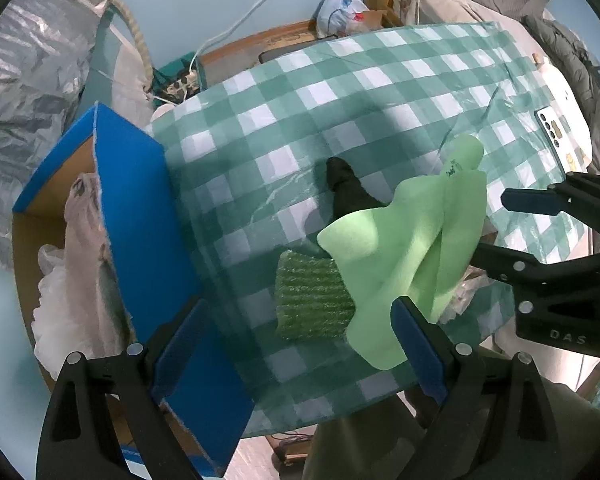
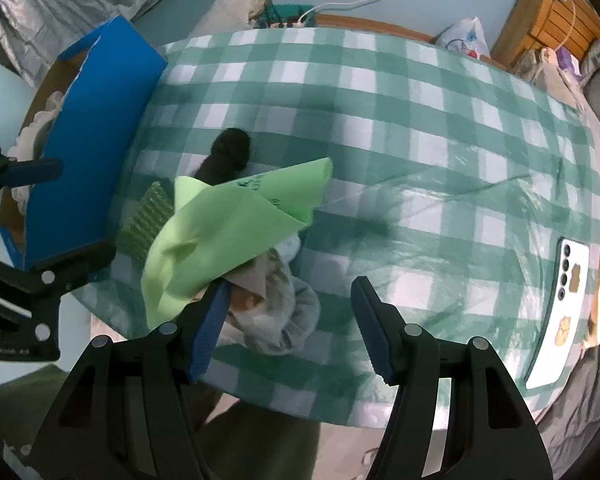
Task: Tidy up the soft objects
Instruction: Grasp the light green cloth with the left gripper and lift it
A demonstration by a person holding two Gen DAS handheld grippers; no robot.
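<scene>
A light green cloth [image 1: 412, 248] [image 2: 220, 232] lies rumpled on the checked table, over a black sock [image 1: 346, 188] [image 2: 226, 156], a dark green knitted piece [image 1: 312, 300] [image 2: 144, 216] and a pale patterned garment [image 2: 276, 312]. My left gripper [image 1: 300, 344] is open, with its right finger beside the cloth's near edge. My right gripper [image 2: 292, 320] is open above the patterned garment; its left finger touches the green cloth. It also shows in the left wrist view [image 1: 496, 224], open around the cloth's right side.
A blue cardboard box [image 1: 140, 208] [image 2: 88, 152] stands off the table's left edge with white fabric [image 1: 80, 280] inside. A white phone [image 1: 560, 136] [image 2: 568, 280] lies near the table's right edge. Bags and clutter sit behind the table.
</scene>
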